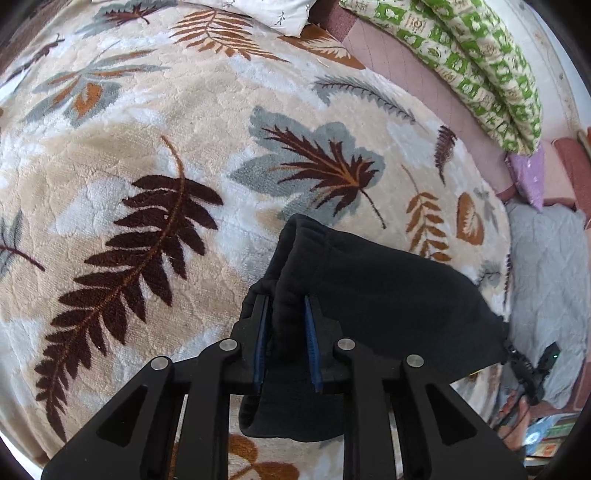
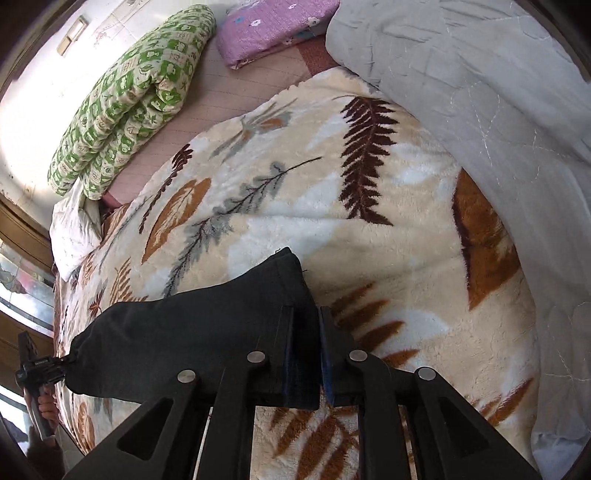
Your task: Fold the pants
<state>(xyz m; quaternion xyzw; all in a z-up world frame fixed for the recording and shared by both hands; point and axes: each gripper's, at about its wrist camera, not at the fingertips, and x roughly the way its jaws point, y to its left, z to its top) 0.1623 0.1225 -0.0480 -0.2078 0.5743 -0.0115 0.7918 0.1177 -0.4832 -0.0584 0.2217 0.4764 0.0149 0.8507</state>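
Note:
The black pants [image 1: 376,295] hang stretched in the air above a leaf-patterned blanket [image 1: 147,147]. My left gripper [image 1: 286,306] is shut on one bunched end of the pants. My right gripper [image 2: 306,317] is shut on the other end of the pants [image 2: 192,332], which sag between the two grippers. The right gripper also shows at the far right of the left wrist view [image 1: 532,369], and the left gripper at the far left of the right wrist view [image 2: 37,369]. The lower part of the pants is hidden behind the gripper bodies.
The blanket [image 2: 332,203] covers a bed. A green patterned rolled quilt [image 1: 480,66] lies by the wall. A purple folded cloth [image 2: 269,26] and a grey quilt [image 2: 480,92] lie at the bed's end. A white pillow [image 1: 273,13] sits at the far edge.

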